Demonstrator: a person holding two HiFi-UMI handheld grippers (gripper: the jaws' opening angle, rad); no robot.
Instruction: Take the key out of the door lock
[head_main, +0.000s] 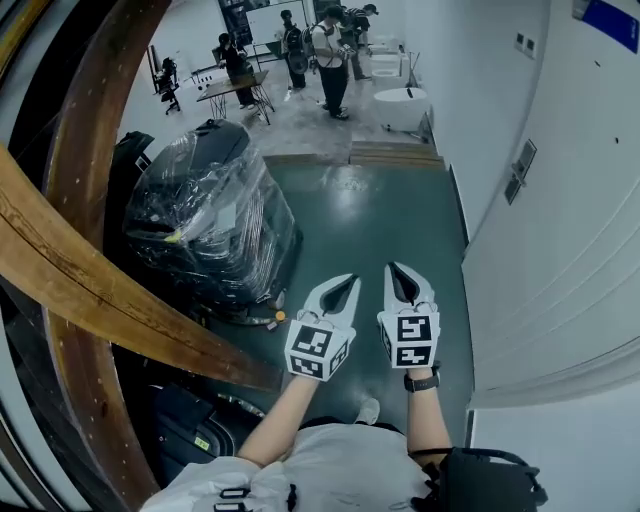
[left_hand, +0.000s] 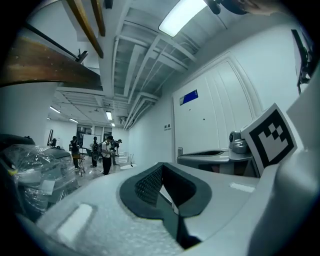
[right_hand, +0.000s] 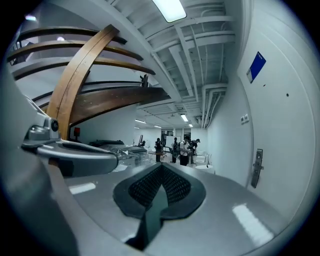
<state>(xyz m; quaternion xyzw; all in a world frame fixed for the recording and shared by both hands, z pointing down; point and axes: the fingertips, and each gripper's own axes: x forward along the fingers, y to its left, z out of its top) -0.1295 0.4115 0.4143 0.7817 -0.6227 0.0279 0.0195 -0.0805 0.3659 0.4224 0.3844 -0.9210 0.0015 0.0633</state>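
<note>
Left tool (head_main: 345, 283), right tool (head_main: 397, 272): both clenched, empty, held level above the floor (head_main: 380, 220). Door lock (right_hand: 257, 168): well ahead, at the right; key too small to be discerned. Risk: key knocked or missed if jaws are not opened beforehand.

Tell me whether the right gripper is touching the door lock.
Apart. The head view shows the right gripper held over the green floor, with a clear gap to the door lock farther ahead.
</note>
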